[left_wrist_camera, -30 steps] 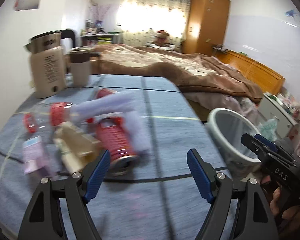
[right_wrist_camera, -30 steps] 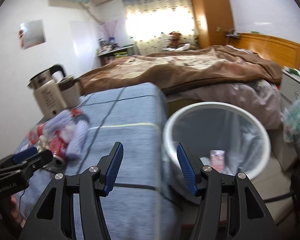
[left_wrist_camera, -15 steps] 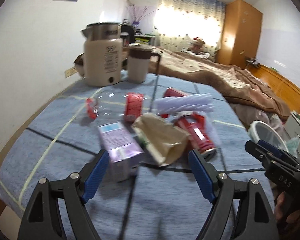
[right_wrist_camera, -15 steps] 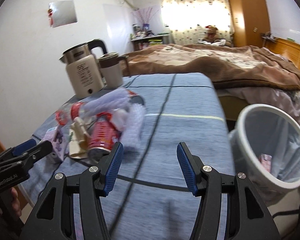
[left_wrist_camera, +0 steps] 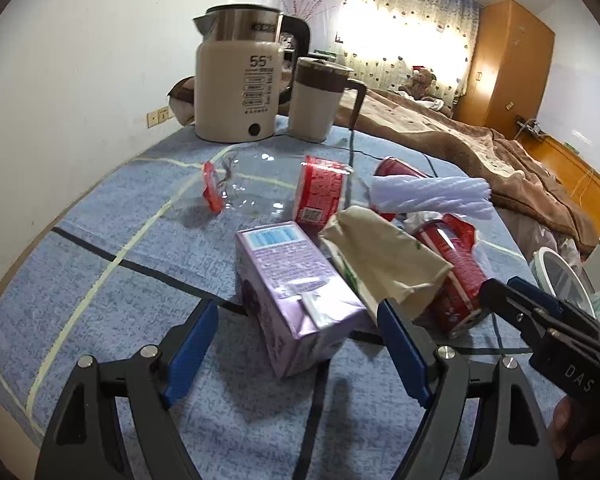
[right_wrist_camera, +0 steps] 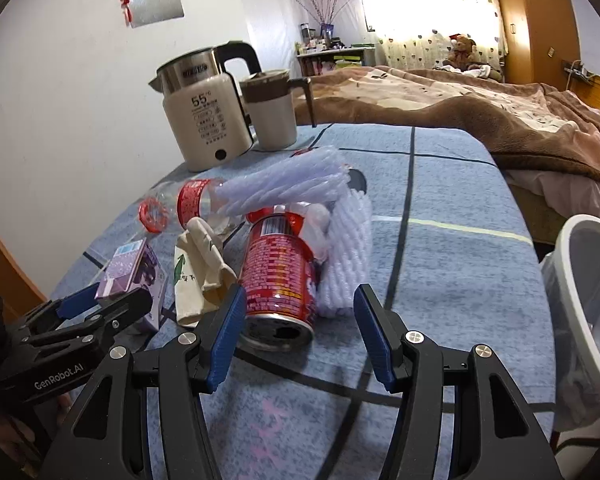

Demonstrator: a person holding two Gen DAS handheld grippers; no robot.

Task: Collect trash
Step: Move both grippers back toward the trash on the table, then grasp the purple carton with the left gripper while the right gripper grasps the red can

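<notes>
Both grippers have swung away from the white bin and closed in on the trash pile since a second ago. Left gripper (left_wrist_camera: pixel 296 344) is spread wide, holding nothing; the purple carton (left_wrist_camera: pixel 296 292) lies between its blue fingers (left_wrist_camera: pixel 190 348), not touching either. Just right of the carton sits a crumpled beige paper bag (left_wrist_camera: pixel 384 258). Beyond them lie a clear bottle (left_wrist_camera: pixel 280 190) on its side (red label, red cap) and white foam netting (left_wrist_camera: pixel 432 196). Right gripper (right_wrist_camera: pixel 300 336) is also released; the red can (right_wrist_camera: pixel 278 280) lies on its side just ahead between its fingers, open end toward the camera, left pad near the can (contact unclear). White foam netting touches the can's right side. Farther off, at the back of the blue tablecloth (right_wrist_camera: pixel 440 264), stand a kettle (right_wrist_camera: pixel 204 120) and a mug (right_wrist_camera: pixel 274 114). White bin (right_wrist_camera: pixel 584 296) is off the table edge, right of the right gripper.
</notes>
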